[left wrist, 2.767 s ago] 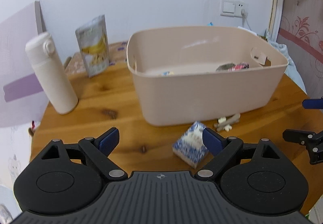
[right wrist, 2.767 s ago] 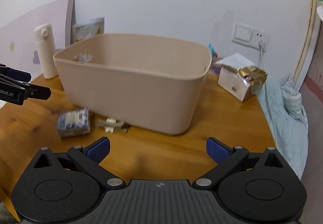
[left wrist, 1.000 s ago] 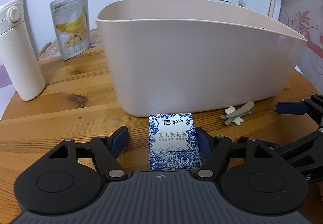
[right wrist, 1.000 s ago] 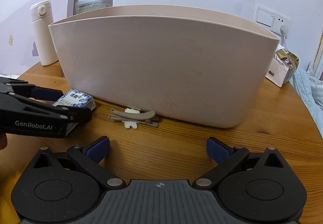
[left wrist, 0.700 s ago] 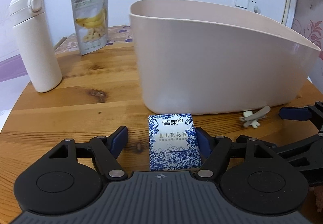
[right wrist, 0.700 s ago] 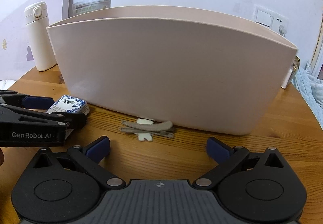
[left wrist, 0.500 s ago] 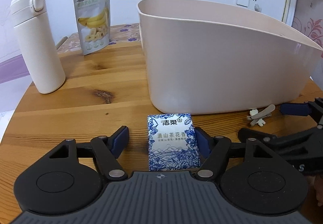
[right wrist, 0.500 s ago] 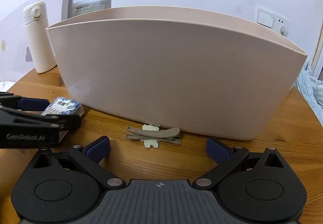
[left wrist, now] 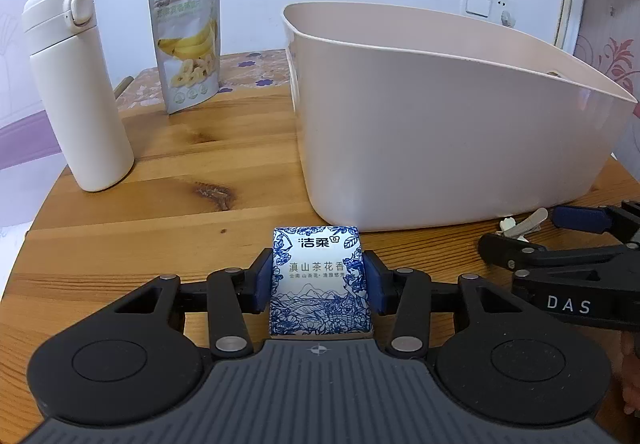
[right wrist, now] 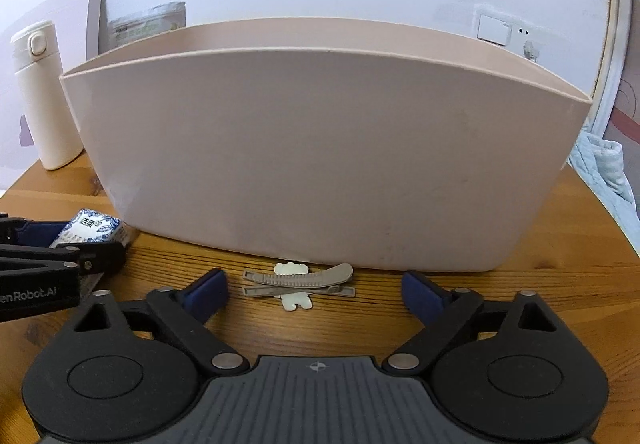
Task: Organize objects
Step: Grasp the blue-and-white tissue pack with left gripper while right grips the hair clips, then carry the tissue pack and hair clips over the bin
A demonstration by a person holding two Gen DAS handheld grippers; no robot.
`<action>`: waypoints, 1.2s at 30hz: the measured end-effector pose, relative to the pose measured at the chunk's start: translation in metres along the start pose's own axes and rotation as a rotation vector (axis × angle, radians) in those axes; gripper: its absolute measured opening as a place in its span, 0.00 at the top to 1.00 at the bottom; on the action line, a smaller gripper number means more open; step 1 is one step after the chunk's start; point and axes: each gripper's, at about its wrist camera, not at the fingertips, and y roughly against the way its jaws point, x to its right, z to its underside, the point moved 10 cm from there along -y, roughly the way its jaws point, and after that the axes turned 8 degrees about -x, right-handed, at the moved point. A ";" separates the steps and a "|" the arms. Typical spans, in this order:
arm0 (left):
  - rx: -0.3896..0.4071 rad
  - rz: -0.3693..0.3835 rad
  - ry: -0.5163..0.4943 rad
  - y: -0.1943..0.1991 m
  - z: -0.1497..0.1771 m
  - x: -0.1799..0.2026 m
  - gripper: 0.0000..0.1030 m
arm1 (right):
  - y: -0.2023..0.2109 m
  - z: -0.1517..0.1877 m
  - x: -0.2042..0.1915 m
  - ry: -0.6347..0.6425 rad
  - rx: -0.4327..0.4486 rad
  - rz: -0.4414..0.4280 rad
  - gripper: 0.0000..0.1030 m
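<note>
Left wrist view, nearest first: the left gripper [left wrist: 319, 280] has its blue pads pressed against both sides of the blue-and-white floral tissue pack [left wrist: 319, 280], which sits on the round wooden table [left wrist: 160, 204] just in front of the beige plastic tub [left wrist: 440, 132]. The pack's top reads 洁柔, with 滇山茶花香 below it and a smaller line too fine to read. Half a second ago those pads stood apart from the pack on either side; they have since closed onto it. To the right, the other tool's black arm shows the letters "DAS". Just beyond its blue tip lies the grey hair clip with a white charm [left wrist: 520, 224], touching the table beside the tub's base. Farther back on the left stand a white flip-lid thermos bottle [left wrist: 76, 88] and a silver pouch printed with bananas and banana chips [left wrist: 186, 44]; its Chinese heading is too blurred to read. A white wall switch and socket [left wrist: 486, 4] sits behind the tub.

Right wrist view: the right gripper [right wrist: 315, 290] is spread wide, holding nothing, its blue pads flanking the hair clip [right wrist: 298, 280] with space on both sides. It has come closer to the clip than half a second ago. At the left edge the other tool's arm reads "enRobot.AI", with the tissue pack [right wrist: 94, 226] between its pads. The tub [right wrist: 320, 156] fills the view behind.
</note>
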 end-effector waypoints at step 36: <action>0.057 0.014 -0.019 0.076 -0.004 0.029 0.55 | 0.088 0.019 0.033 0.037 0.088 -0.098 0.47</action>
